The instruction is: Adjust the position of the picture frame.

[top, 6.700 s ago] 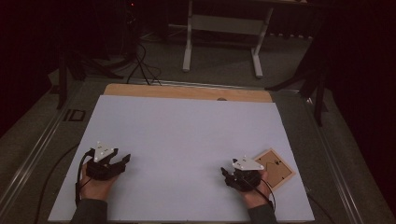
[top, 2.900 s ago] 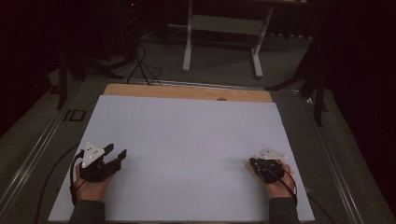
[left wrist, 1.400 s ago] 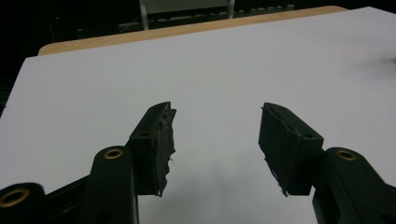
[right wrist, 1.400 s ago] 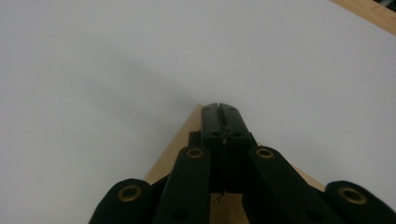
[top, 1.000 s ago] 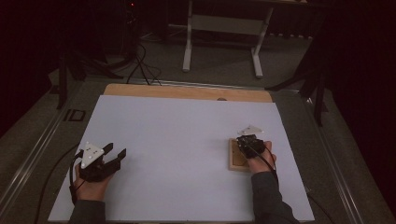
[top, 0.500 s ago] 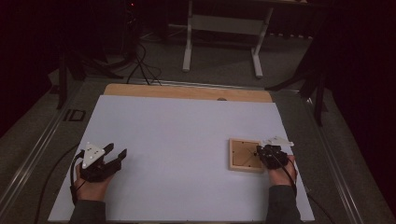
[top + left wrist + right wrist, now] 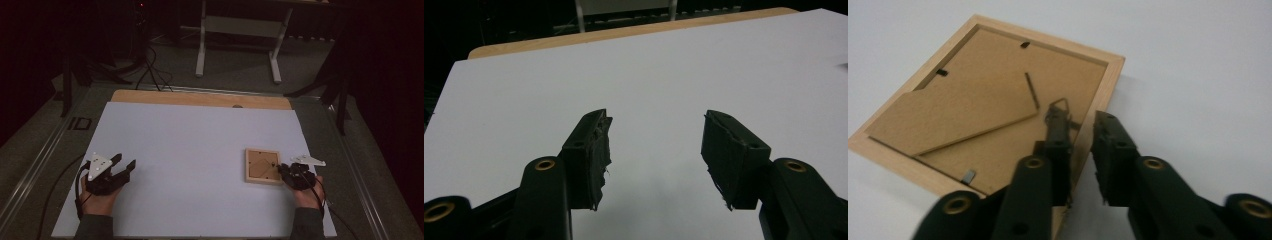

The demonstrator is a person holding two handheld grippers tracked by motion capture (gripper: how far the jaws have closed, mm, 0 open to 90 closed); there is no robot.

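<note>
The picture frame's [image 7: 993, 107] near edge was hidden behind the right gripper's [image 7: 1080, 145] jaws, its lowest corner blurred.

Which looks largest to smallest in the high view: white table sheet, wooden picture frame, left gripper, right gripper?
1. White table sheet
2. Left gripper, a little larger than the frame
3. Wooden picture frame
4. Right gripper, though the hand hides part
</note>
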